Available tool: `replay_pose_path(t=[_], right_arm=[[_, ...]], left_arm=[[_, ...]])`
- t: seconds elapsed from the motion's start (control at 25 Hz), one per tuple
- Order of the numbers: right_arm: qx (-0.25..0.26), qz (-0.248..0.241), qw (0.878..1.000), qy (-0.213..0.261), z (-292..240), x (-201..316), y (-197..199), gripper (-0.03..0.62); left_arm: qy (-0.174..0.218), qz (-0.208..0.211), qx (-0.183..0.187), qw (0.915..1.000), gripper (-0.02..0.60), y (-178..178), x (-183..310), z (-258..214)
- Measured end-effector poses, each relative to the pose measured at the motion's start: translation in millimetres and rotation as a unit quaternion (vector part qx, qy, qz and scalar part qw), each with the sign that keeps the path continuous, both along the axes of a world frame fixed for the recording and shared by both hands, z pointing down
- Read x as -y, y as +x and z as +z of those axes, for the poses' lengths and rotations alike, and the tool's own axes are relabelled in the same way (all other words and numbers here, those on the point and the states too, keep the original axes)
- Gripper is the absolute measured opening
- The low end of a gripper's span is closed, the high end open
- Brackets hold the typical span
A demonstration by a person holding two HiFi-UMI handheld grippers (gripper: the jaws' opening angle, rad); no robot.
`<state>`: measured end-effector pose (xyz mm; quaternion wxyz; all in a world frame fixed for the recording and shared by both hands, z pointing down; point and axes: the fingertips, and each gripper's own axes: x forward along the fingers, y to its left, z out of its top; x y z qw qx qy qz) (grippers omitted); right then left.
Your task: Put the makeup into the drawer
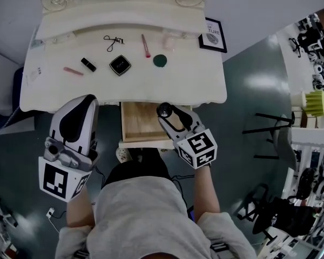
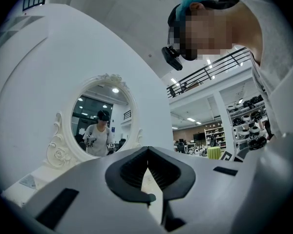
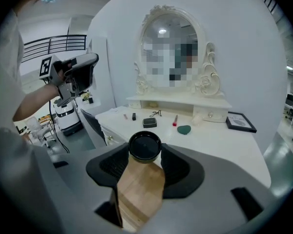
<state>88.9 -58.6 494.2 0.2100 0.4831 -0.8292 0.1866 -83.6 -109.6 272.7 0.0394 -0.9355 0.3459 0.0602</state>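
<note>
Closest to you, your left tool [image 2: 147, 165] is raised off to the left of the open drawer, its jaws pressed together with nothing between them. Your right tool [image 3: 145, 157] pinches a round black makeup jar [image 3: 145, 146] by its sides and holds it above the wooden drawer [image 1: 140, 124], which is pulled out from the front of the white surface [image 1: 205, 80]. The rest of the makeup lies apart on that surface. At the left are a pink tube [image 1: 73, 70] and a black lipstick [image 1: 88, 64]. Near the middle sits a black square compact [image 1: 120, 65], with an eyelash curler [image 1: 113, 41] beyond it. To the right are a red lip pencil [image 1: 145, 46] and a round green item [image 1: 160, 60]. A framed picture [image 1: 212, 35] stands at the far right corner. Farthest off, an oval mirror [image 3: 172, 50] in a carved white frame rises at the back.
</note>
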Motion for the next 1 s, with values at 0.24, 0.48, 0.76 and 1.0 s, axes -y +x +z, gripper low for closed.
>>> replay_pose_path(t=[0.24, 0.48, 0.76, 1.0], right_arm=[[-0.017, -0.034, 0.998, -0.041, 32.9, -8.3, -14.8, 0.216], [-0.039, -0.066, 0.993, -0.085, 67.8, -12.1, -23.0, 0.216], [-0.06, -0.087, 0.985, -0.139, 109.3, -14.0, -26.7, 0.216], [-0.086, -0.112, 0.973, -0.182, 146.9, -14.4, -28.7, 0.216]], left_arm=[[-0.007, -0.011, 0.001, 0.9999, 0.015, -8.1, -1.7, 6.0], [-0.012, -0.026, 0.002, 0.9996, 0.015, -16.1, -1.6, 11.5], [-0.02, -0.041, 0.007, 0.9989, 0.015, -23.1, -0.2, 17.5], [-0.025, -0.059, 0.015, 0.9979, 0.015, -31.0, 2.6, 23.5]])
